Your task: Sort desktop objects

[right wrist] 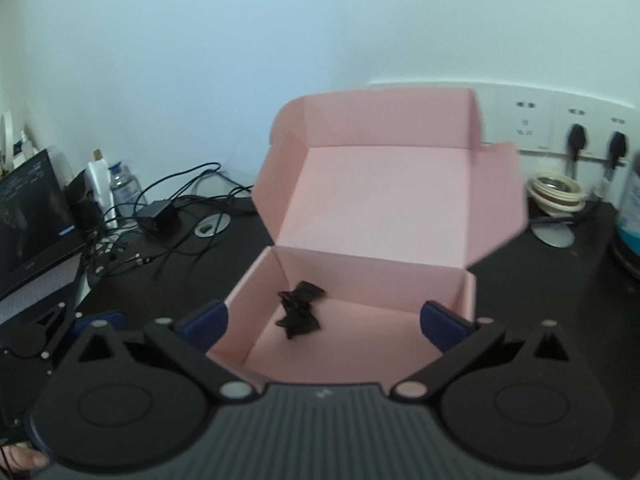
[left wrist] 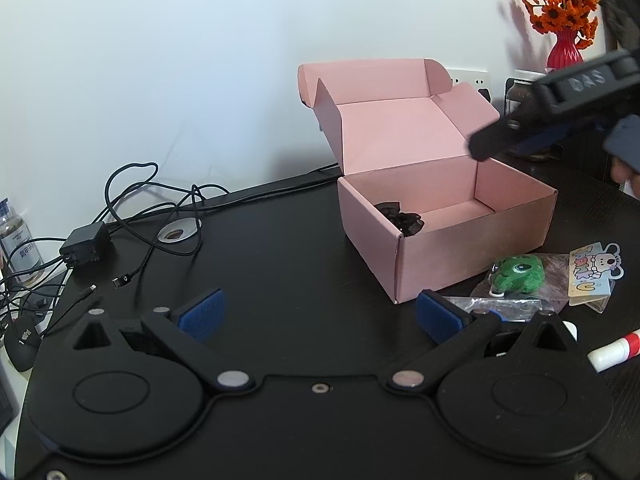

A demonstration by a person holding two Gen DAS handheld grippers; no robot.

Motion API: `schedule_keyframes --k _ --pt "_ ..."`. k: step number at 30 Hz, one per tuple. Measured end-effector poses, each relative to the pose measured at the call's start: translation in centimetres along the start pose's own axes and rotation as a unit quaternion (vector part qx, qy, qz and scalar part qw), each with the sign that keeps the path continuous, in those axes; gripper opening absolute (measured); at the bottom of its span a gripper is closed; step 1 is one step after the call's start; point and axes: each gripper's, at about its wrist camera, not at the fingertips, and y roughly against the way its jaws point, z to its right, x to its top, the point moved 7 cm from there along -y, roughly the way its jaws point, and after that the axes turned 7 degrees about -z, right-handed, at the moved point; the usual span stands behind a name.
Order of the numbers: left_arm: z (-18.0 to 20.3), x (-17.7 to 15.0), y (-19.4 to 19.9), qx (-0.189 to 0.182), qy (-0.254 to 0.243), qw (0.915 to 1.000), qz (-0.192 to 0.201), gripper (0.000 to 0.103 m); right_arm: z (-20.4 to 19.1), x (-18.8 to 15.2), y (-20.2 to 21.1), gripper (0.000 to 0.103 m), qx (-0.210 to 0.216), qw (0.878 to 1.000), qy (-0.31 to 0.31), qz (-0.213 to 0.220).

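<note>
Two grippers wide open, nothing between the jaws of either; black crumpled item sits in the pink box.

Left gripper (left wrist: 318, 314) hovers low over the black desk (left wrist: 260, 272), blue pads spread, empty. Just right of it: clear bag with a green plush toy (left wrist: 518, 274), a cartoon sticker card (left wrist: 592, 272) beside that, and a red-and-white glue stick (left wrist: 614, 350) at the near right edge. Right gripper (right wrist: 324, 320) is over the near rim of the pink box (right wrist: 360, 312), its pads straddling the box, clear of the walls. Black crumpled item (right wrist: 300, 308) lies on the box floor, near-left corner. Lid stands open at the far side. Far left: charger (left wrist: 84, 246) and tangled cables. Far right: red vase of orange flowers (left wrist: 564, 12) by the wall.
</note>
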Motion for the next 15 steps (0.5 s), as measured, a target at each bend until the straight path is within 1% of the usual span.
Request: schedule_keyframes --k 5,9,11,13,15 --pt "0.0 0.1 0.0 0.0 0.0 1.0 0.001 0.103 1.5 -2.0 1.9 0.102 -0.025 0.999 -0.02 0.018" --pt "0.1 0.1 0.0 -0.001 -0.002 1.0 0.0 0.103 2.8 -4.3 3.2 0.102 -0.04 0.998 -0.043 0.013" --pt "0.1 0.1 0.0 0.0 -0.002 1.0 0.0 0.103 3.3 -5.4 3.9 0.102 -0.043 0.998 -0.044 0.028" --pt "0.0 0.1 0.0 -0.001 -0.002 1.0 0.0 0.103 3.8 -6.4 4.4 0.102 -0.03 0.998 -0.045 0.041" --pt "0.0 0.1 0.0 -0.001 -0.002 1.0 0.001 0.103 4.4 -7.2 4.7 0.102 -0.001 0.998 -0.044 0.042"
